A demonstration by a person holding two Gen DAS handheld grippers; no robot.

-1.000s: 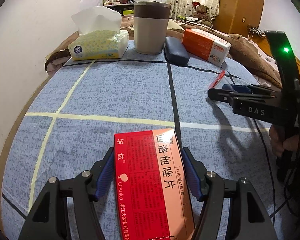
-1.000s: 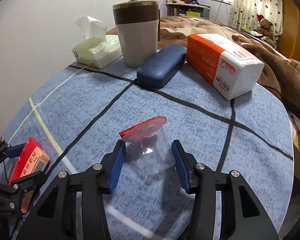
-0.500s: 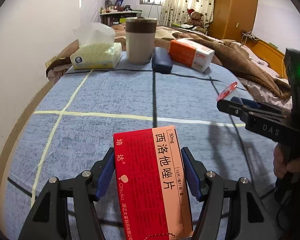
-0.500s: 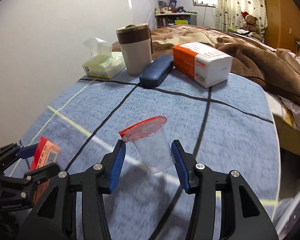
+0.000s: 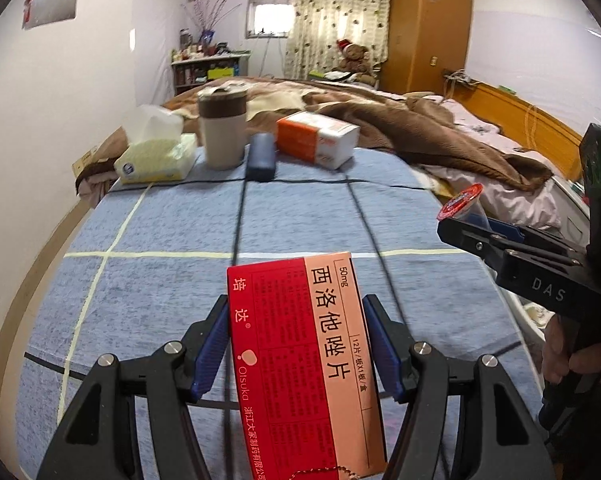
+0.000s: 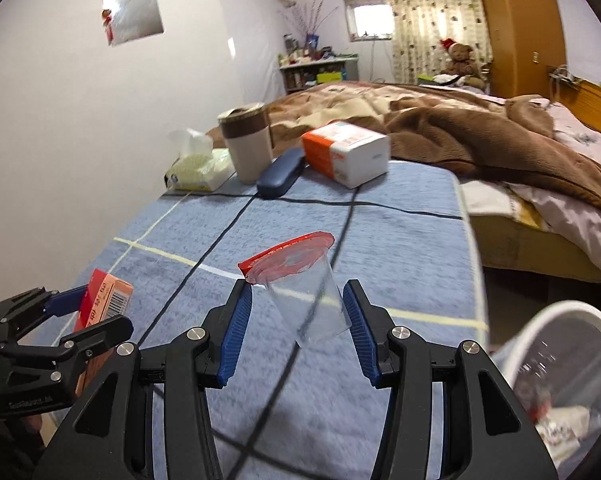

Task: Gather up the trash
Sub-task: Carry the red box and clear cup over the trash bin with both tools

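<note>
The box [image 5: 304, 364] sits between the left gripper [image 5: 296, 344] pads, above the near part of the table [image 5: 140, 280]. The cup [image 6: 304, 300] sits between the right gripper [image 6: 298, 326] pads, to the box's right at 3 o'clock. Along the table's far edge stand four things in a row: the tissue pack [image 5: 156, 156] at 11 o'clock, the mug [image 5: 222, 128] just right of it, the case [image 5: 261, 156] touching or just beside the mug at 12 o'clock, and the carton [image 5: 318, 140] at 1 o'clock. Behind them lies the bed [image 5: 420, 136]. In the right wrist view, the bin [image 6: 560, 380] stands off the table's right edge at 4 o'clock, with scraps in it.
</note>
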